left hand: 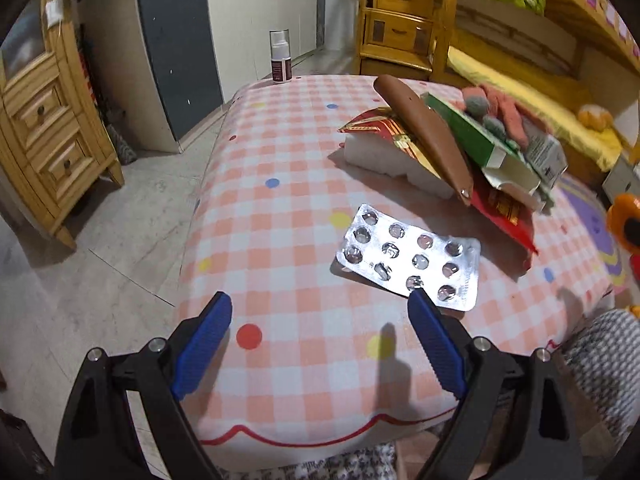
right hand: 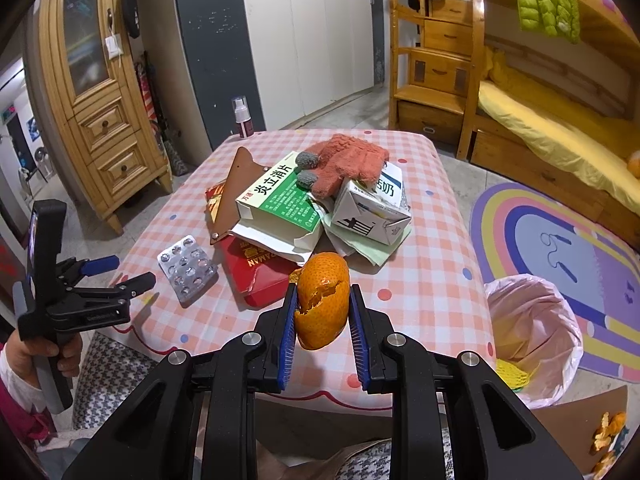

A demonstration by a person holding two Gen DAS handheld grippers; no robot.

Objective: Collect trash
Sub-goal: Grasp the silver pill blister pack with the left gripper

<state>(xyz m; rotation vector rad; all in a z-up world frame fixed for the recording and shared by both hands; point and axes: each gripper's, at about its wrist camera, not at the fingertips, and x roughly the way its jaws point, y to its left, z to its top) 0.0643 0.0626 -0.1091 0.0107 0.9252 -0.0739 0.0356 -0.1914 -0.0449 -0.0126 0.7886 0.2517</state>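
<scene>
Between the right gripper's (right hand: 323, 312) blue pads sits an orange peel (right hand: 322, 300), pinched at a narrow gap; carry it level to the pink-lined bin (right hand: 534, 340) at the right of the table and open only above the liner. Beyond the left gripper (left hand: 320, 304), wide open and empty, the blister pack (left hand: 408, 258) lies flat, its near edge just past the right fingertip.

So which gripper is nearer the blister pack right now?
Left. The left gripper is open right at the blister pack, one fingertip at its near edge. The right gripper is off to the side, shut on an orange peel.
</scene>
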